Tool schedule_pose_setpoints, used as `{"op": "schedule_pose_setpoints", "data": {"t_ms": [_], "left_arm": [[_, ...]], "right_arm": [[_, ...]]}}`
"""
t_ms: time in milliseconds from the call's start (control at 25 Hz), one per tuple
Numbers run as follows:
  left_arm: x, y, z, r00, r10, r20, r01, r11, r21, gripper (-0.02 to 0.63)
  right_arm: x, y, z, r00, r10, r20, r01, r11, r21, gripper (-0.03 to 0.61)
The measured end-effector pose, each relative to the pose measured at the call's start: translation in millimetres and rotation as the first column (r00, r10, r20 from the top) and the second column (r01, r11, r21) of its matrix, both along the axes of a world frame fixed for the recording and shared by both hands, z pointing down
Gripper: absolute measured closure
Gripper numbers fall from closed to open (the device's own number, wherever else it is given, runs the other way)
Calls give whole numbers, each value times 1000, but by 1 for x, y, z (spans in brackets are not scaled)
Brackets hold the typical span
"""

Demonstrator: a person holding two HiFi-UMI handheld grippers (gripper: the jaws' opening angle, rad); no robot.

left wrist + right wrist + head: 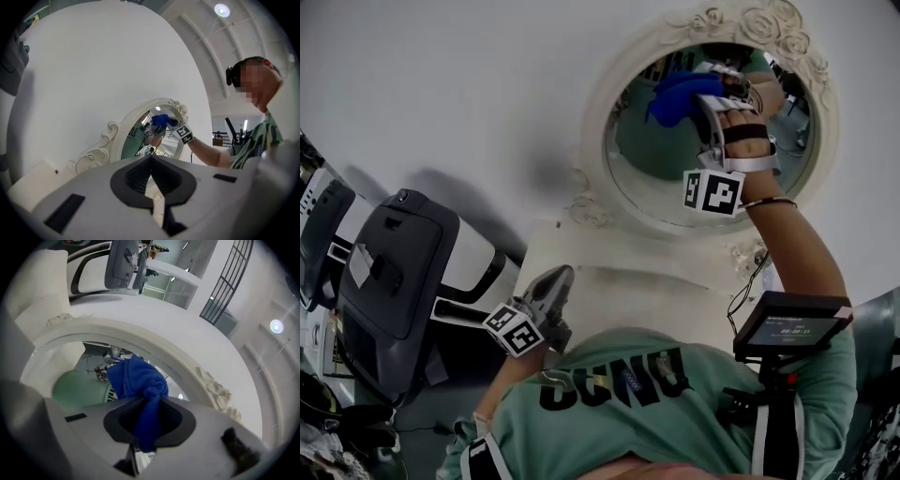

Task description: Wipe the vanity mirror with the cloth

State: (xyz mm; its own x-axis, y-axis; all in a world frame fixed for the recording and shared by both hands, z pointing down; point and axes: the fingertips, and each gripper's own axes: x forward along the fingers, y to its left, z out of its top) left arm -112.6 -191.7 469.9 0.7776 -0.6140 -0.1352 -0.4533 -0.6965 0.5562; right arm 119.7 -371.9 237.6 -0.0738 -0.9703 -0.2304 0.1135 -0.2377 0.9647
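Observation:
The oval vanity mirror [661, 164] hangs in an ornate white frame [623, 80] on the white wall. My right gripper [717, 84] is raised to the upper part of the glass, shut on a bunched blue cloth [675, 94] that presses against the mirror. In the right gripper view the cloth [138, 380] bulges out of the jaws of the right gripper [146, 404] against the glass [77, 383]. My left gripper [555, 286] is held low over the vanity top, jaws together with nothing in them. From the left gripper view [151, 161] the mirror [136, 143] and cloth [161, 120] show ahead.
A white vanity top [609, 267] sits under the mirror. A dark grey and white machine-like object [394, 272] stands at the left. A small screen on a stand [787, 323] is at my right side. A cable [745, 286] hangs by the frame's lower right.

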Motion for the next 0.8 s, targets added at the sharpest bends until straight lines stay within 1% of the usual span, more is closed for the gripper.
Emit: {"op": "schedule_pose_setpoints", "data": {"t_ms": [80,200,280,320,400,520,560,600,640,800], "left_arm": [[3,0,2,1000,3,11,-3,1000,-26,604],[8,10,8,999,19,27,-17,996,-82,604],[11,14,13,999,29,42,-25,994,-109,604],[11,15,17,998,32,50,-26,992,-122,604],[10,15,26,997,31,66,-21,989,-149,604],[7,14,40,996,21,87,-5,982,-187,604],[7,13,43,995,18,94,0,981,-195,604],[6,11,46,995,16,101,4,980,-200,604],[6,10,49,994,16,110,7,979,-203,604],[3,-1,54,990,15,138,11,982,-187,604]], "right_arm": [[-2,-1,40,1000,-8,-10,7,999,-52,523],[-5,5,118,999,-8,-34,3,988,-156,522],[-8,7,175,999,-12,-41,2,972,-235,522],[-9,8,206,999,-17,-35,6,960,-281,522],[-11,10,268,999,-21,-25,10,924,-381,522],[-8,14,363,999,-20,-42,-5,845,-535,522],[-6,15,386,999,-19,-41,-8,826,-564,522],[-5,15,400,999,-13,-37,-10,818,-575,522],[-2,15,407,1000,-5,-30,-13,819,-574,522],[-2,12,402,1000,-2,15,11,833,-553,523]]}}
